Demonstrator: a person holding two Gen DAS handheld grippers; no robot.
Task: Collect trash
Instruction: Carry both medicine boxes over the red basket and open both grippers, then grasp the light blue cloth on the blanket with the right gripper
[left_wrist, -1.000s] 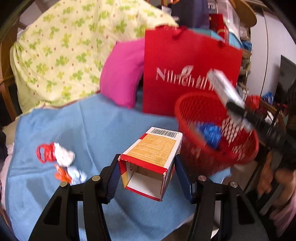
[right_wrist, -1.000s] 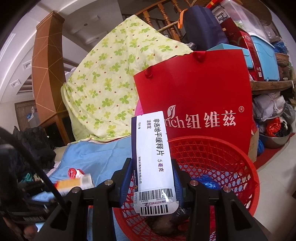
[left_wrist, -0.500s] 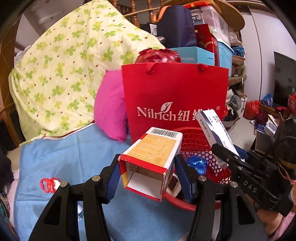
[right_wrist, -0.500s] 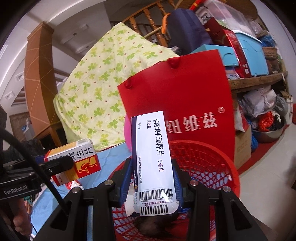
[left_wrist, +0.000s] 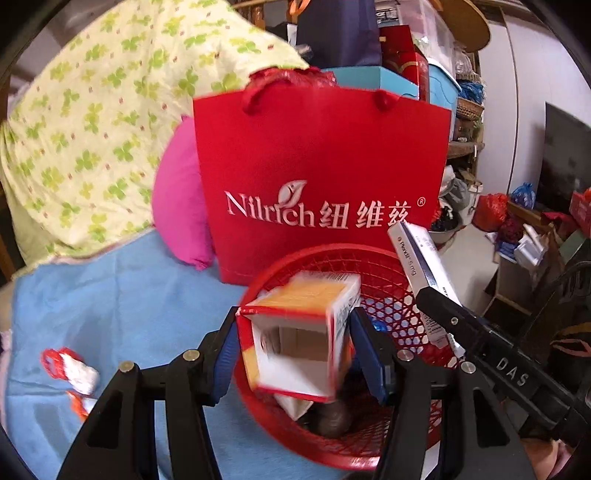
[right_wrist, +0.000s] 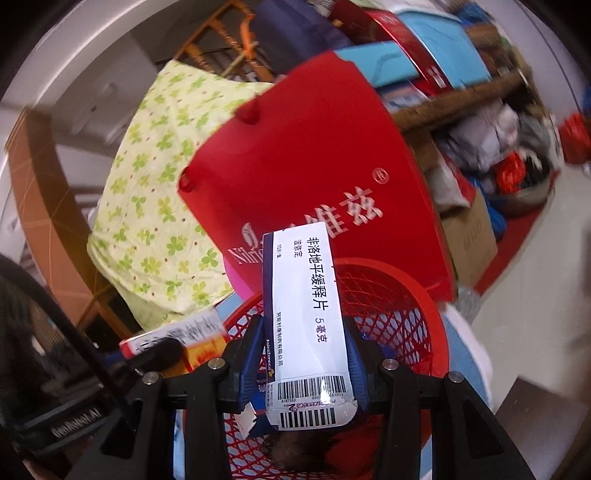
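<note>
An open-ended red, orange and white carton (left_wrist: 299, 332) sits between the pads of my left gripper (left_wrist: 295, 321), right above the red mesh basket (left_wrist: 321, 254). The carton is blurred and looks squarer than before, and both pads still touch its sides. My right gripper (right_wrist: 304, 328) holds a long white and blue medicine box (right_wrist: 306, 314) upright over the same basket (right_wrist: 424, 306). Its jaws are opening, and the box still sits between the pads. Each view shows the other gripper's box: the medicine box (left_wrist: 417, 254) and the carton (right_wrist: 177, 332).
A red paper bag (left_wrist: 321, 166) stands just behind the basket, with a pink cushion (left_wrist: 177, 210) to its left. Crumpled red and white wrappers (left_wrist: 74, 369) lie on the blue cloth (left_wrist: 110, 295). A dark lump and scraps lie in the basket. Clutter and floor lie to the right.
The left gripper has carried the carton from beside the basket to over it, and the carton has shifted in the jaws. The right gripper has rolled, tilting its view, and stays over the basket.
</note>
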